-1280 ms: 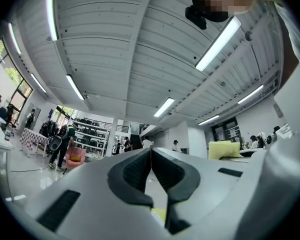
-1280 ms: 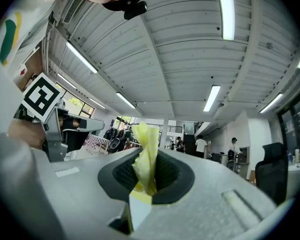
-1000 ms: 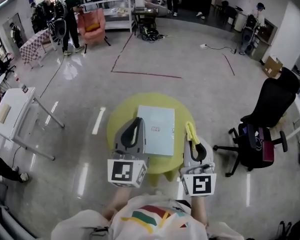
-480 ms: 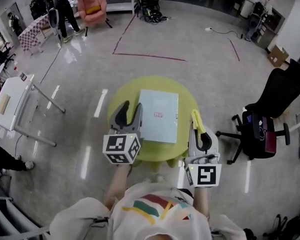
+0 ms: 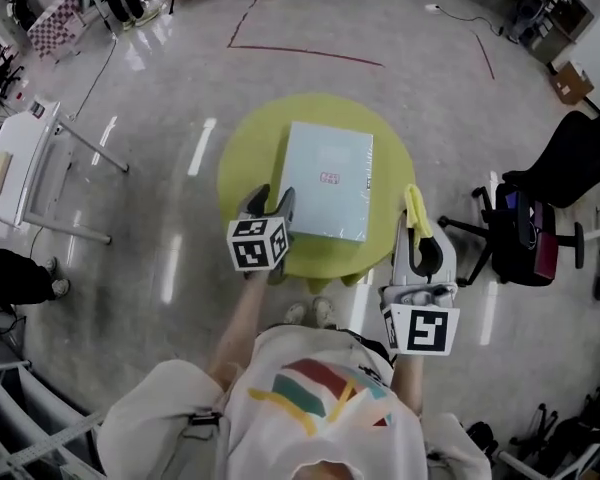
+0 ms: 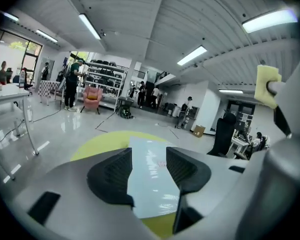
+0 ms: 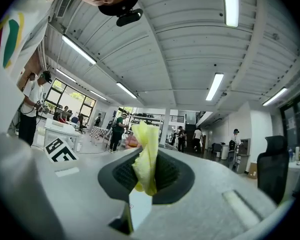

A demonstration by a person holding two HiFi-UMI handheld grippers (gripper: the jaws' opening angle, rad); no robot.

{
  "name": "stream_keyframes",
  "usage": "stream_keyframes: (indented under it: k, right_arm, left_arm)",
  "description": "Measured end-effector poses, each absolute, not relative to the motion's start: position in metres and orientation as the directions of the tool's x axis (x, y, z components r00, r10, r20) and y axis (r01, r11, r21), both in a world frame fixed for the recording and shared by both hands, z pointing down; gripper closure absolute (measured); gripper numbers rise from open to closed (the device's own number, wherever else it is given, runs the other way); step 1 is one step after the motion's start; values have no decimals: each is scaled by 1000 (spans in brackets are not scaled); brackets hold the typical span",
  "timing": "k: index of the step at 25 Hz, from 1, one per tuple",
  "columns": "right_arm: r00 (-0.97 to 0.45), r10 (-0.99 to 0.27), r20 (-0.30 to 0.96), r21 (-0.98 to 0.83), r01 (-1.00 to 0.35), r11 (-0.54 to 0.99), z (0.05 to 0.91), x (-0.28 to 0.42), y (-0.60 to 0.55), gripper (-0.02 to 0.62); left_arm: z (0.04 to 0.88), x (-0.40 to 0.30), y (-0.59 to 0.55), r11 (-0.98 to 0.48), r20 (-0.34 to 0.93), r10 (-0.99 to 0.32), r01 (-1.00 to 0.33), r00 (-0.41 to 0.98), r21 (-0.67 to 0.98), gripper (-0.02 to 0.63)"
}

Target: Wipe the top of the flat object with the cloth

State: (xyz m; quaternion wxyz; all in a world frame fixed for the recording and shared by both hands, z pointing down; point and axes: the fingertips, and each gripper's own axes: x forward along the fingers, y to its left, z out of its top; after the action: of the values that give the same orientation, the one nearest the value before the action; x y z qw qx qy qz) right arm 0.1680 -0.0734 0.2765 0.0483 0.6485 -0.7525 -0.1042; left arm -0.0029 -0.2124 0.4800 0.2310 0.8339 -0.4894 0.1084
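Two grippers are in our hands above a round yellow-green table [image 5: 242,148]. The pale blue flat object [image 5: 328,178] lies on that table, its long side running away from us. We hold the left gripper [image 6: 149,164] at the object's near left corner. Its jaws have just been opening and now stand wide apart, released. The object's near edge shows in the gap, but the pads press on nothing. We keep the right gripper [image 7: 147,171] off the table's right rim, apart from the object. Its jaws are clenched on the yellow cloth [image 7: 146,149], which sticks up past the fingertips. A black office chair [image 5: 540,233] stands to the right.
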Motion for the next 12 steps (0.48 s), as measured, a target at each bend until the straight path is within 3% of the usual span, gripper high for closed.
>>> stream_keyframes:
  k: [6,12]
  right_arm:
    - [-137,-990,-17,225,-966,130,285,168,-70,569]
    - [-128,-992,14,217,-968,128,293,170,-70,569]
  left_arm:
    - [553,-3,-198,-380,575,-641,-861,509,338,408]
    - [585,-11,-190,-345,650,-587,-876,482,338,422]
